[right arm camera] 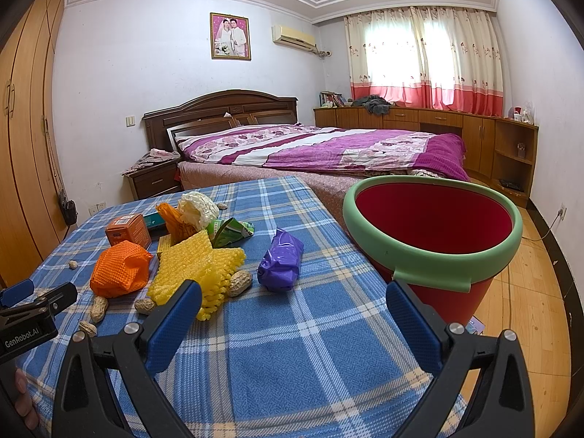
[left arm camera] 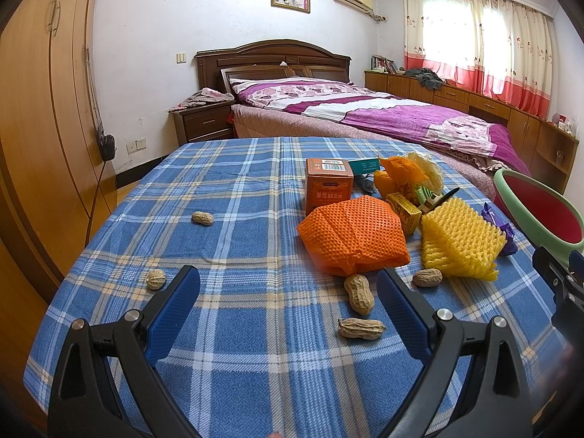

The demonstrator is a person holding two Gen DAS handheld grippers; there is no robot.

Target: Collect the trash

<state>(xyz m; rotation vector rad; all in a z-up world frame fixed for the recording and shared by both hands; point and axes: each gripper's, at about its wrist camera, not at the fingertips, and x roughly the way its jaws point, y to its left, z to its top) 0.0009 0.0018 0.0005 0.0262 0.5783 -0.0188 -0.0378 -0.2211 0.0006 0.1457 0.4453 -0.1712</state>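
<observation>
Hovering w/ both grippers, left [left arm camera: 288,288] & right [right arm camera: 294,301], spread wide, empty, above blue plaid tablecloth [left arm camera: 237,365] nr round red bucket w/ green rim [right arm camera: 434,261]

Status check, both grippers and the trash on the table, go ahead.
Left gripper open, empty. Right gripper open, empty. Orange foam net, yellow foam net, purple wrapper on the plaid tablecloth. Red bucket with green rim unobstructed.

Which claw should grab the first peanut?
Probably left. The left claw is open right over the peanuts, with one beside its right finger. The right claw is open too, but nearer the red bucket.
</observation>
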